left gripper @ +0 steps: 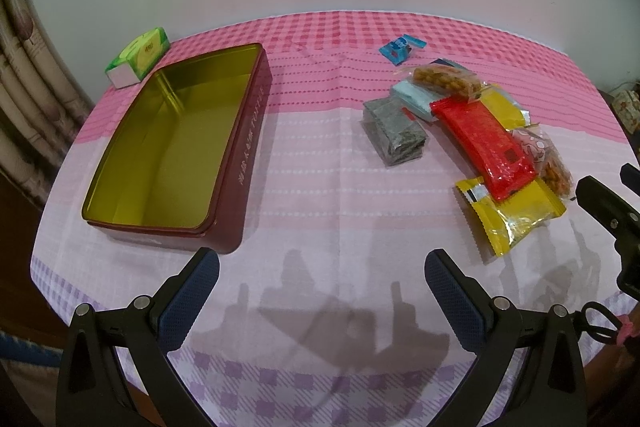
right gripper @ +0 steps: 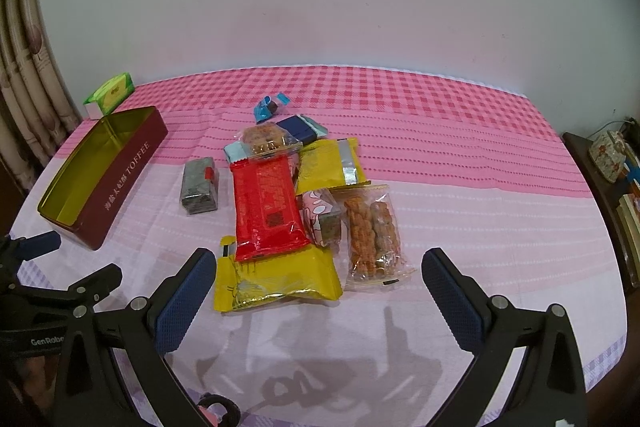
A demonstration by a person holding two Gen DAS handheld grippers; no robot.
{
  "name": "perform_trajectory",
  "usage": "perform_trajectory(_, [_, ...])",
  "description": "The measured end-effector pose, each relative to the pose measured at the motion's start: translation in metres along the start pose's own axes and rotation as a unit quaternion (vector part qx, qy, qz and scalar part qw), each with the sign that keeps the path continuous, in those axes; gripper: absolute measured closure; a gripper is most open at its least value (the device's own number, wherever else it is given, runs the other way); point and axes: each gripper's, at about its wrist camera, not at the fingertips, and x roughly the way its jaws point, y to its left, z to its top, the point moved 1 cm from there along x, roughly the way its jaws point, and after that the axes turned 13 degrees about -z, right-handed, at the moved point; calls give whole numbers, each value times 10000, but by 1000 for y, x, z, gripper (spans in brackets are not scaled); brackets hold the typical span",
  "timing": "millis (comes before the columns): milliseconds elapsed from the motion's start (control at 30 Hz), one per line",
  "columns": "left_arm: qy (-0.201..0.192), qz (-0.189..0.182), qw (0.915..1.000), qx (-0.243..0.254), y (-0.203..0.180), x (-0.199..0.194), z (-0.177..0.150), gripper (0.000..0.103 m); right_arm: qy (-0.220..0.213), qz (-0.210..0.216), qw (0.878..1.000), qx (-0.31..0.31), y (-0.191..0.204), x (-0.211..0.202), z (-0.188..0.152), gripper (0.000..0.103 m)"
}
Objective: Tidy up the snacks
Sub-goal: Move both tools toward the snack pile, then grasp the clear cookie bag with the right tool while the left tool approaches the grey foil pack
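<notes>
Left gripper [left gripper: 322, 277]: fingers spread wide, holding nothing, lower centre of frame. Right gripper [right gripper: 319, 277]: fingers likewise wide apart and empty, just before the snack pile [right gripper: 288, 203] at frame centre. The open toffee tin [left gripper: 176, 151] sits empty on the bench [left gripper: 320, 187], centre left.

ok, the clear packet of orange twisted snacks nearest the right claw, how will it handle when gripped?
The clear plastic packet of orange twists probably crinkles and flexes. The film looks glossy, so it may slip. The twists inside look brittle; squeeze lightly.
</notes>
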Motion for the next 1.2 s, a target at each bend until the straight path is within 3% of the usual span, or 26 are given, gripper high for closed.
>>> perform_trajectory(233, [13,-22,10000,-43,8,6,3,1,151,-67,9999,24,-11,12,0,10])
perform_trajectory(300, [29,-43,10000,-57,8,7,5,1,264,-87,9996,48,-16,18,1,20])
perform_trajectory(567, [59,-19,10000,0,7,13,8,1,588,-278,9978,-138,-38,49,4,32])
perform_trajectory(1033, [182,55,9998,15,5,30,26,1,949,21,9950,-299,-38,101,6,35])
perform_trajectory(1200, [161,91,9998,32,2,34,34,1,925,88,9952,-301,-38,109,8,47])
